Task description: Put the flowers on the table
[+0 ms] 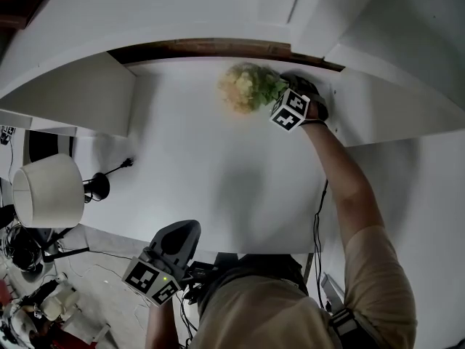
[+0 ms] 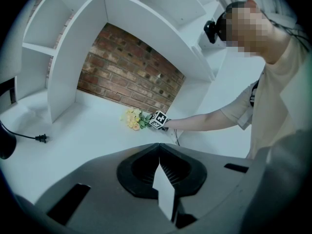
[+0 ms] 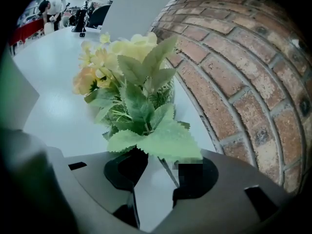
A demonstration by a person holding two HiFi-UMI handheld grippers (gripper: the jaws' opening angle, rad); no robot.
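While flowers (image 1: 245, 87) rest on table (image 1: 203, 173), right gripper (image 3: 153, 189) jaws apart, seemingly off stem (image 3: 166, 172), left gripper (image 2: 161, 172) closed.

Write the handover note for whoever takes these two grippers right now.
Left gripper: jaws together, nothing in them, held low at the near edge of the table.
Right gripper: reached to the back of the table, jaws apart. A flower stem runs between them, but the pads do not appear to press on it.
Flowers: yellow bunch with green leaves, apparently lying on the table close to the brick wall.
Done: the flowers look set down.
Left: draw the right gripper back off the stem without dragging it, then check that the bunch stays put.
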